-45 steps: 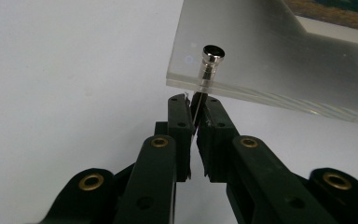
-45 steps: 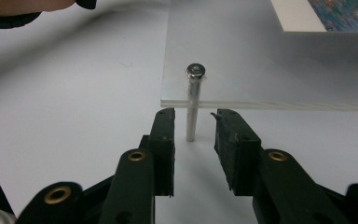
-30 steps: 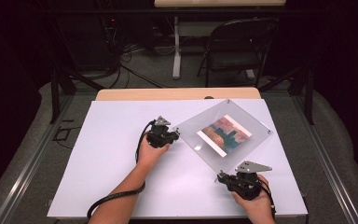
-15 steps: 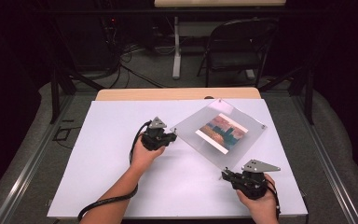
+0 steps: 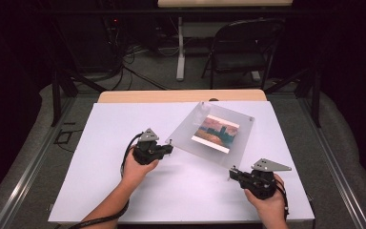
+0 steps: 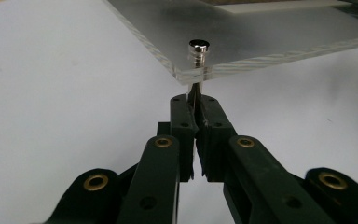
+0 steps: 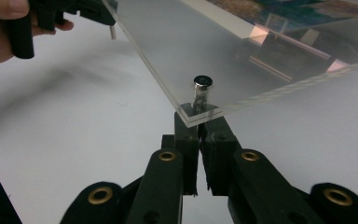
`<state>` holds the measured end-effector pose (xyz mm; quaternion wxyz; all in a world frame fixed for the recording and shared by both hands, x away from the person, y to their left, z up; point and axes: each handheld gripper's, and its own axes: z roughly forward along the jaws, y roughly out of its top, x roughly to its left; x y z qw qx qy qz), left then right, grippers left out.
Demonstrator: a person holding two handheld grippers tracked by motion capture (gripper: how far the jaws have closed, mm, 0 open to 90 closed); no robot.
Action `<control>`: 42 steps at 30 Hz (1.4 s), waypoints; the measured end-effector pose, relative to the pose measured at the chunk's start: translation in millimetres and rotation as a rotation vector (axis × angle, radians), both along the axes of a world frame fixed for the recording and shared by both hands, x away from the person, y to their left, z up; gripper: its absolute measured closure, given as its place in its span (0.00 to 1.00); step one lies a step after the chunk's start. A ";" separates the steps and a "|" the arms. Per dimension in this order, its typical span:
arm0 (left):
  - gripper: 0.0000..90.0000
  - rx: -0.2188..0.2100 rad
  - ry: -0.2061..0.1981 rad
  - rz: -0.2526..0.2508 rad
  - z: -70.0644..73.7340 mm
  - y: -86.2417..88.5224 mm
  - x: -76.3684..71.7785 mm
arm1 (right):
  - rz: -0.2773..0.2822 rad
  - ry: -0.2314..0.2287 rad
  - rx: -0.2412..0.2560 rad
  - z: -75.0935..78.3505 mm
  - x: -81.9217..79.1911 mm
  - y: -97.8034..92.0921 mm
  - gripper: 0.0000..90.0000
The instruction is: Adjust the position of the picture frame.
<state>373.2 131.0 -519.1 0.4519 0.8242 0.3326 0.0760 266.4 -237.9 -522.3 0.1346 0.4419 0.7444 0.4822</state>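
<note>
I hold one clear acrylic frame [image 5: 214, 136] between my two grippers, lifted off the white table [image 5: 100, 191] and tilted, its far edge higher. The frame is the only container here, and it encloses a single picture [image 5: 216, 133] — a landscape in orange, blue and brown tones on a white card.

My left gripper [image 6: 196, 112] is clenched on the thin pin of a metal standoff [image 6: 198, 49] at the frame's near-left corner; the two jaws meet around the pin just under the acrylic. My right gripper [image 7: 199, 128] is clamped the same way on a second standoff [image 7: 202, 86] at the near-right corner.

I count two grippers, two gripped standoffs, one frame, one picture — a third standoff [image 5: 201, 104] glints at the far corner. Beyond the table stands one dark folding chair [image 5: 240, 47].
</note>
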 end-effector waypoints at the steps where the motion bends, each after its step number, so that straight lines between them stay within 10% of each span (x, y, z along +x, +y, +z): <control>1: 0.95 0.001 0.000 0.004 0.3 1.0 -2.6 | -0.002 -0.001 0.003 0.8 2.0 -1.5 0.95; 19: 0.95 -0.022 0.016 0.027 3.1 28.9 -51.2 | 0.000 0.016 -0.007 -1.6 35.3 8.2 0.95; 42: 0.95 -0.048 0.061 0.129 -10.9 52.9 -31.6 | 0.026 -0.002 -0.032 -2.9 65.0 40.1 0.95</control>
